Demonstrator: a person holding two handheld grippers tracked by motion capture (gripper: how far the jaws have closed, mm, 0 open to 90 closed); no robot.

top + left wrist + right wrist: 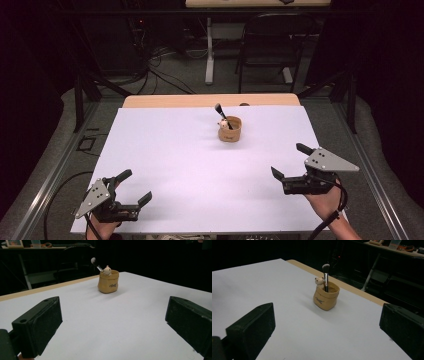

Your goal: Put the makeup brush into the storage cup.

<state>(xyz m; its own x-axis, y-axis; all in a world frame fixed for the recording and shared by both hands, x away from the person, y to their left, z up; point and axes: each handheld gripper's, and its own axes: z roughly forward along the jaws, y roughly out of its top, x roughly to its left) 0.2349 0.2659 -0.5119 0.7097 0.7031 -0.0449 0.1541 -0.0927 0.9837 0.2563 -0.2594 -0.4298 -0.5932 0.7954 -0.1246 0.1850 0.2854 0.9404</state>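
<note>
and here we are over the white table (pixel 200 170), both grippers low at the near edge and nothing in either one; the left gripper (pixel 134 186) sits at the near left corner, jaws spread wide with bare table between them, grey plate on top and cable trailing off toward the person's hand below it; over on the other side the right gripper (pixel 292 161) hovers near the right edge, jaws just as wide apart, released, gripping nothing, the hand (pixel 322 202) wrapped round the handle behind it; now the thing they both face: a small tan holder (pixel 230 129) standing upright toward the far side of the table, a little right of centre, well apart from both grippers; in the left gripper view the holder (pixel 108 281) stands between the two black jaws but far beyond them, close to the wooden strip of table edge (pixel 50 287) that runs along the far side; there's a little cream figure (pixel 107 270) perched at its rim, and a makeup brush (pixel 96 264) sticking out of the holder, leaning, bristle head up; from the right gripper view the same holder (pixel 326 298) again sits far off between the open jaws, brush (pixel 325 277) rising out of its mouth with the figure (pixel 319 281) just beside the handle; some dark lettering on the holder's front, too small to read; behind the table, a dark chair (pixel 272 45)
</note>
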